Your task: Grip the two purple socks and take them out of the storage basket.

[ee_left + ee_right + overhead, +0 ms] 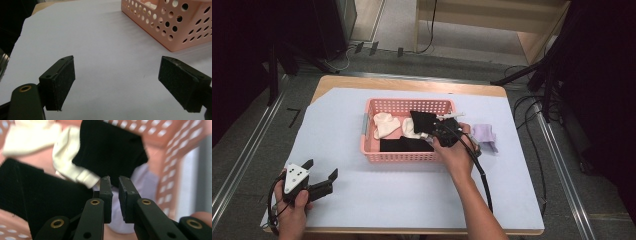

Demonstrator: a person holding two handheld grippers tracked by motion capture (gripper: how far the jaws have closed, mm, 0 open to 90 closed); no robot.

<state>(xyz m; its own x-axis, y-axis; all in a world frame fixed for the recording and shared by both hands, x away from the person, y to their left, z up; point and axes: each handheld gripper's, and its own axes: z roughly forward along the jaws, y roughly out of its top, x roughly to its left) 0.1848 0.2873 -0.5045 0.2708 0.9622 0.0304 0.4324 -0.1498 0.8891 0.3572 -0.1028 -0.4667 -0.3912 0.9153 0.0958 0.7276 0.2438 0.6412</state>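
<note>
1. The right gripper (443, 131) reaches into the right end of the pink basket (371, 151), which sits mid-bench on the white sheet (337, 130), its long axis running left to right
2. In the right gripper view its jaws stand narrow, a thin gap between the pads; a black sock (110, 150) hangs just beyond the tips, and whether the pads pinch its lower edge cannot be told, since that view is blurred
3. In the high view this black sock (422, 121) lies at the far right of the basket, with the gripper body and the right hand (457, 152) over its near right part
4. A second black sock (404, 145) lies along the near wall of the basket, long axis left to right; its right end is hidden under the right hand
5. Two white socks lie in the basket: one (384, 125) at the far left, the other (408, 127) between it and the black sock, partly covered by that sock
6. A lilac sock (484, 136) lies on the sheet just right of the basket; its left part is hidden behind the right hand
7. The left gripper (319, 170) rests at the near left of the bench in the left hand (292, 212), well apart from the basket, jaws wide with nothing between them
8. In the left gripper view the basket (175, 27) is cut off at the top right corner
</note>
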